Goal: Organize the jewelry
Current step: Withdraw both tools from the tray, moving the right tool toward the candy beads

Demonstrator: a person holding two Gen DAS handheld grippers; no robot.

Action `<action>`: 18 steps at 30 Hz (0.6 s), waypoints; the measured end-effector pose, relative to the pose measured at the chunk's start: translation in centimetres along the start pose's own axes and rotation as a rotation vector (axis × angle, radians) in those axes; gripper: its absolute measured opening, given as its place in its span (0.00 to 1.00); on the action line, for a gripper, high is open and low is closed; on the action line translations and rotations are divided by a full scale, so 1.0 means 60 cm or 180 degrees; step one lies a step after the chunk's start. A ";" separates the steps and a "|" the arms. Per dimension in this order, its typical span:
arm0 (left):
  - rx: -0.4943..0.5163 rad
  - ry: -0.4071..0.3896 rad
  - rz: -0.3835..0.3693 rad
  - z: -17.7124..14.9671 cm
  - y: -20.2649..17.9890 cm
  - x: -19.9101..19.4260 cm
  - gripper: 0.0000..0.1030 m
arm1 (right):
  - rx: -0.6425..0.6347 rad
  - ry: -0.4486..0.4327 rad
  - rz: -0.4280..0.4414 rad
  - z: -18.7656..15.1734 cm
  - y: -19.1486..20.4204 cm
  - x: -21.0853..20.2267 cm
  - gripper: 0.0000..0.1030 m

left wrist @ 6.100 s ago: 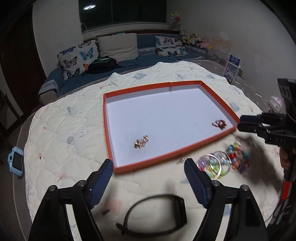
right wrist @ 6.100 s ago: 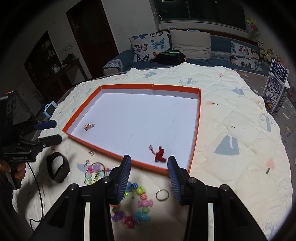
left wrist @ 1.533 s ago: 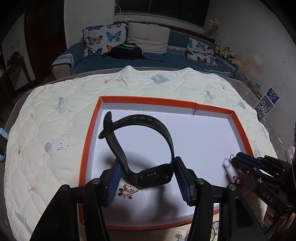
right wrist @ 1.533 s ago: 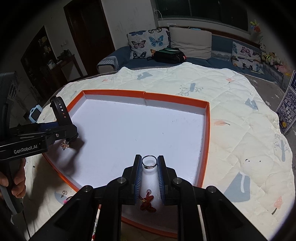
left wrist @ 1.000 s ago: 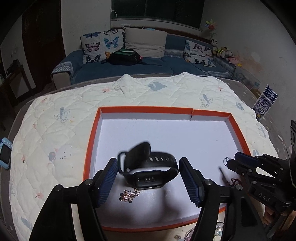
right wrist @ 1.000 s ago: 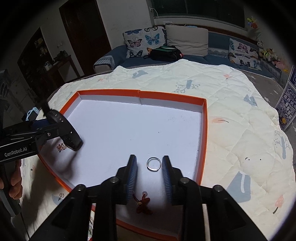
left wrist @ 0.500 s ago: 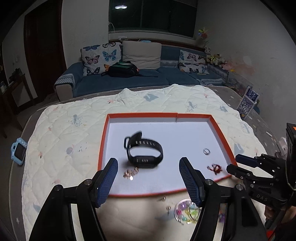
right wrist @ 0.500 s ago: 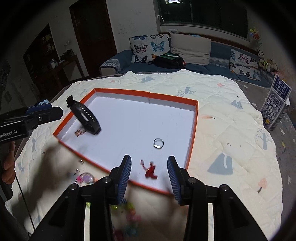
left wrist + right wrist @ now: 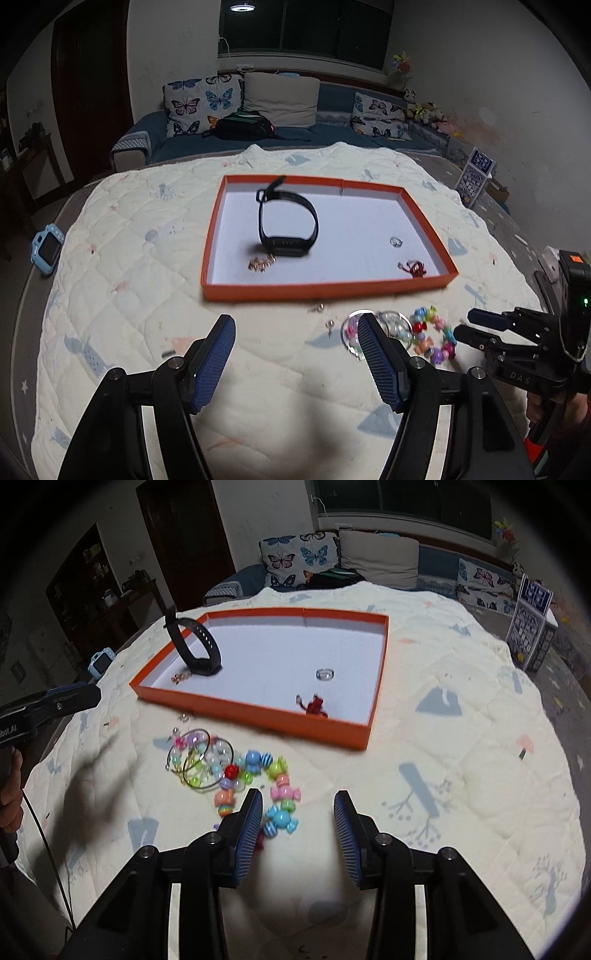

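An orange-rimmed white tray lies on the quilted table. In it are a black wristband standing on edge, a small gold piece, a silver ring and a red charm. In front of the tray lie hoop bangles, a coloured candy-bead bracelet and small earrings. My left gripper is open and empty, near the table's front. My right gripper is open and empty, just over the bead bracelet.
A blue toy camera lies at the table's left edge. A printed box stands beyond the right edge. A sofa with butterfly cushions is behind the table.
Both grippers let go of their items in the tray, the wristband and the ring, then pulled back toward the table's front. The tray now looks farther away.
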State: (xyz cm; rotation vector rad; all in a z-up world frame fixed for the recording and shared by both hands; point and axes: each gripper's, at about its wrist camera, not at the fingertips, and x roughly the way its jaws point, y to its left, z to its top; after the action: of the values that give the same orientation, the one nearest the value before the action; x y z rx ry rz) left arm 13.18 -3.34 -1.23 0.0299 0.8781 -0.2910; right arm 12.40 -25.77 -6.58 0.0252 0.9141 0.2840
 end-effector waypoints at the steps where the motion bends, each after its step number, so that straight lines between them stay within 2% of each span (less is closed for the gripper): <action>1: 0.0004 0.0007 -0.0004 -0.004 -0.003 0.003 0.71 | 0.0013 0.0010 0.0012 -0.001 0.000 0.003 0.43; 8: -0.0061 0.0061 -0.0087 -0.033 -0.005 0.007 0.71 | 0.0056 0.0037 0.0043 -0.005 0.000 0.014 0.32; 18: -0.0147 0.0123 -0.0139 -0.022 0.001 0.031 0.71 | 0.0089 0.0079 0.0105 0.004 0.001 0.031 0.32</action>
State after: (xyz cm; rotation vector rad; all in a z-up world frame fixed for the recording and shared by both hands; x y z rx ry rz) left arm 13.30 -3.56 -3.52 -0.0266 0.9245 -0.3117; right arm 13.65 -25.21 -7.85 0.0626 0.9429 0.3028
